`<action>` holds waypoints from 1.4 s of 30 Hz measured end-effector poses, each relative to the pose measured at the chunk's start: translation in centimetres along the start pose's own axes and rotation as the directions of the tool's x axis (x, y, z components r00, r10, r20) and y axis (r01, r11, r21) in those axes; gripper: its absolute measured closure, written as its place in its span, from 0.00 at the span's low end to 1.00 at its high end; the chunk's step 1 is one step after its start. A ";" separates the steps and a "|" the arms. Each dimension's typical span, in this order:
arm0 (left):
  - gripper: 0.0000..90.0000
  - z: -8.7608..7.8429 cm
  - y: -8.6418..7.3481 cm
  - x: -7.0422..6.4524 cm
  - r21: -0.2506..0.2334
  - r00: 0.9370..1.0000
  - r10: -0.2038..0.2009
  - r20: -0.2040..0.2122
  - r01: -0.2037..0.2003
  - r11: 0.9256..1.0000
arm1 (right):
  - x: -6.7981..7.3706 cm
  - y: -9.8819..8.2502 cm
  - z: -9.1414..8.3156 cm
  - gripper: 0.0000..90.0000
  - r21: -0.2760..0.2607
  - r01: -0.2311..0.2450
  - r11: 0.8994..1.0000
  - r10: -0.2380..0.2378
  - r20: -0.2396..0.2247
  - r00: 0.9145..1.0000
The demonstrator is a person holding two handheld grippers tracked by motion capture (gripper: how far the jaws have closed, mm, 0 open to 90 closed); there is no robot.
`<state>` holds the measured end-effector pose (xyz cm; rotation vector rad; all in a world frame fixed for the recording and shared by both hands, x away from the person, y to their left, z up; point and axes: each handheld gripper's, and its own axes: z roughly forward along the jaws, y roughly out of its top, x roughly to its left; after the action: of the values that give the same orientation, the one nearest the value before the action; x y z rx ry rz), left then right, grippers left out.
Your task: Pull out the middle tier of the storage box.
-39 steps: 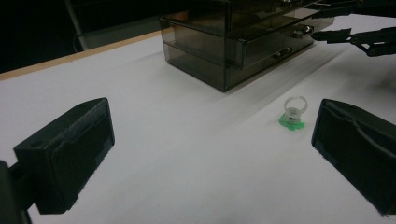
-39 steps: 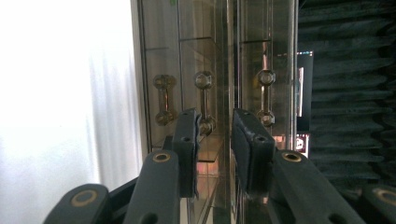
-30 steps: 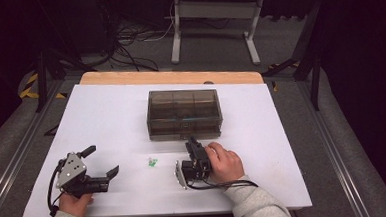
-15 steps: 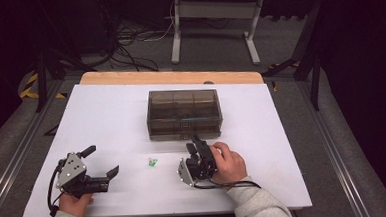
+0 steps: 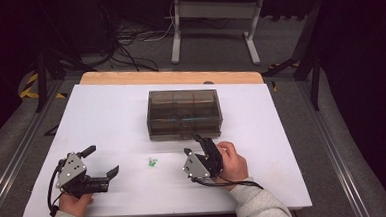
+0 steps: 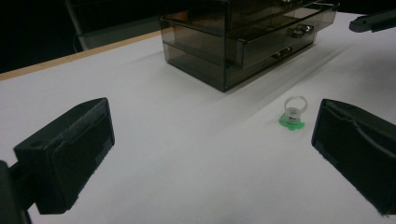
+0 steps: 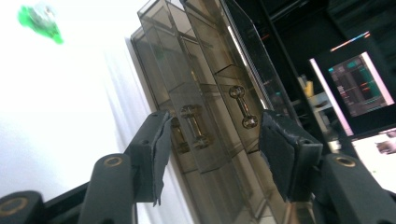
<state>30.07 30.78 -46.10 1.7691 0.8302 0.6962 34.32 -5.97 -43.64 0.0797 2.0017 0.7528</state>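
A smoky see-through drawer box (image 5: 184,114) stands mid-table, and one drawer front (image 6: 261,44) sticks out slightly. A small clear ring on a green base (image 5: 152,162) lies on the white table in front of it. My right gripper (image 5: 193,144) hovers just before the box's front, rolled to one side. Its jaws have just been opening and grip nothing. In the right gripper view a small drawer handle (image 7: 194,126) shows beyond the gap of the right gripper (image 7: 215,149). My left gripper (image 5: 103,159) rests at the near left, wide open and pointing towards the ring (image 6: 293,116).
The white table top (image 5: 106,113) has a wooden strip along its far edge. Metal stand legs and cables lie on the floor behind. A lit monitor (image 7: 359,84) shows off to the side in the right gripper view.
My right gripper has risen a little, rolled over and spread its jaws. The left gripper, ring and box have stayed put.
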 end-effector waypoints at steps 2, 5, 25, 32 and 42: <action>0.00 0.0 0.0 0.0 0.002 1.000 0.001 -0.002 -0.001 1.000 | -0.4 -0.1 -0.1 0.47 -0.009 -0.037 0.999 0.037 -0.019 0.999; 0.00 0.0 0.0 0.0 -0.003 1.000 -0.001 -0.001 0.001 1.000 | -1.2 -0.3 -0.4 0.43 -0.035 -0.126 0.991 0.123 -0.076 0.990; 0.00 0.0 0.0 0.0 0.001 1.000 0.000 -0.002 0.000 1.000 | -4.6 -1.9 -0.7 0.31 -0.078 -0.454 0.887 0.407 -0.329 0.852; 0.00 0.0 0.0 0.0 0.000 1.000 -0.001 -0.003 0.001 1.000 | -5.9 -2.8 -0.5 0.27 -0.075 -0.567 0.820 0.495 -0.401 0.770; 0.00 0.0 0.0 0.0 -0.003 1.000 -0.002 -0.003 0.002 1.000 | -7.2 -4.0 0.4 0.14 -0.069 -0.701 0.710 0.575 -0.519 0.633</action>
<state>30.08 30.77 -46.12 1.7644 0.8325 0.6984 39.48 -11.54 -40.39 0.5379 2.3092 1.6407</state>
